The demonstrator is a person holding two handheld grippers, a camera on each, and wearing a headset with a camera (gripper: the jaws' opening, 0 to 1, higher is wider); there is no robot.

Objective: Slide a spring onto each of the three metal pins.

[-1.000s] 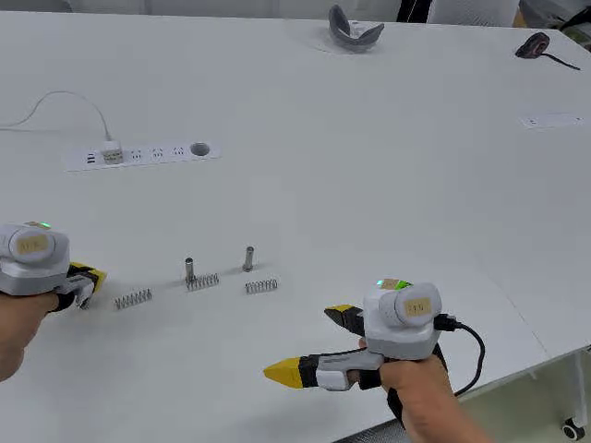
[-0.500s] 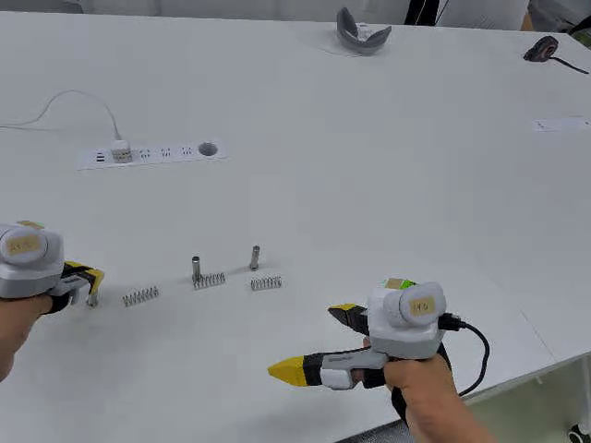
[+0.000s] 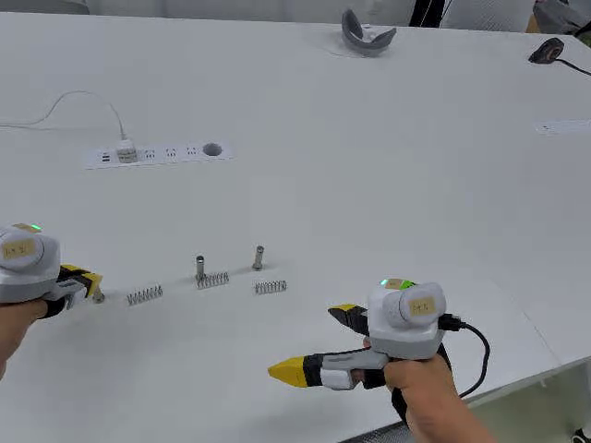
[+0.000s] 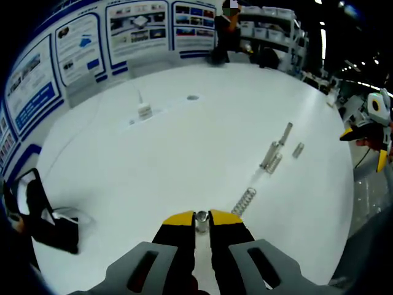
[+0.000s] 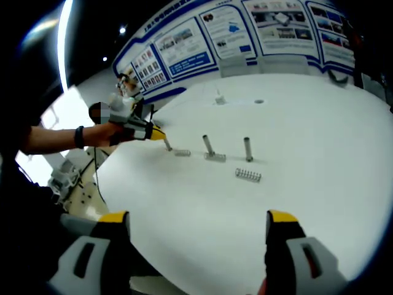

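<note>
Yellow-tipped and spread wide, the jaws of the right gripper (image 3: 314, 342) sit empty at the bottom centre of the head view, pointing left across the white workbench (image 3: 388, 185). At the left edge, the left gripper (image 3: 90, 284) is clamped on a short silver metal pin (image 4: 201, 222), held roughly upright. Whether its lower end touches the tabletop or hangs just off it, I cannot tell.

Just right of that pin lies the first small coiled steel spring (image 3: 145, 294), its long axis running left to right with one end aimed toward the held pin. The left gripper is much the nearer to it, but its jaws are occupied. So the free right gripper would likely have to reach leftward and grip the spring across its coil.

Farther right, a second silver pin (image 3: 200, 267) stands upright with a second spring (image 3: 212, 280) lying at its foot. A third pin (image 3: 259, 256) stands with a third spring (image 3: 271, 287) a little below it in the frame. No pin wears a spring yet.

Beyond, at upper left, a white power strip (image 3: 162, 153) holds one white plug (image 3: 126, 148).
</note>
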